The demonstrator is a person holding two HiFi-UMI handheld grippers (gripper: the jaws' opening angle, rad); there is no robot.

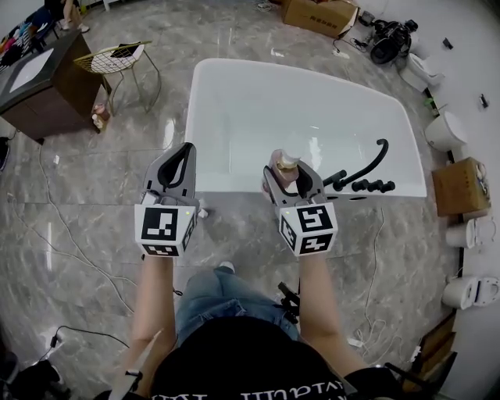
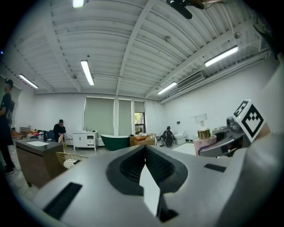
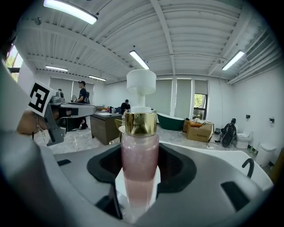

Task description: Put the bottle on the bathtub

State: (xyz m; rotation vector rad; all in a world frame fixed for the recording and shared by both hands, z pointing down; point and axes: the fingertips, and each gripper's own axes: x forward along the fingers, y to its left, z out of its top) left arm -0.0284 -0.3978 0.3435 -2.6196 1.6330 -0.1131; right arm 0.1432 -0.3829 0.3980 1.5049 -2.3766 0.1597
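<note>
Gripping the bottle (image 3: 140,150) low on its body, the right gripper (image 1: 287,176) is clamped on it. The bottle stands upright between the jaws, with the gold collar and white pump head clear above them. The left gripper (image 1: 181,160) sits just beside it on the left, jaws pressed together with nothing in them.

From the head view the bottle is in the air at the near rim of the bathtub (image 1: 226,186); whether it is over the rim or just short of it I cannot tell.

Handling guess:
- The body is smooth, clear and pink, and probably stiff and slick. Glass or plastic, cannot tell.
- It looks light to middling in weight, and a bit top-heavy because of the pump.
- The best hold is on the round body below the collar, as it is held now, never on the pump.

The near rim is a narrow glossy ledge, so a tall bottle could tip into the tub or slide off. The rim is bare in front of both grippers. The corner on the right is wider but crowded by the black faucet (image 1: 369,173) and its knobs (image 1: 367,186).

Farther off, a chair (image 1: 117,58) and a desk (image 1: 35,86) stand well apart on the left, and cardboard boxes (image 1: 320,14) lie beyond the tub. None of these is in the way.
</note>
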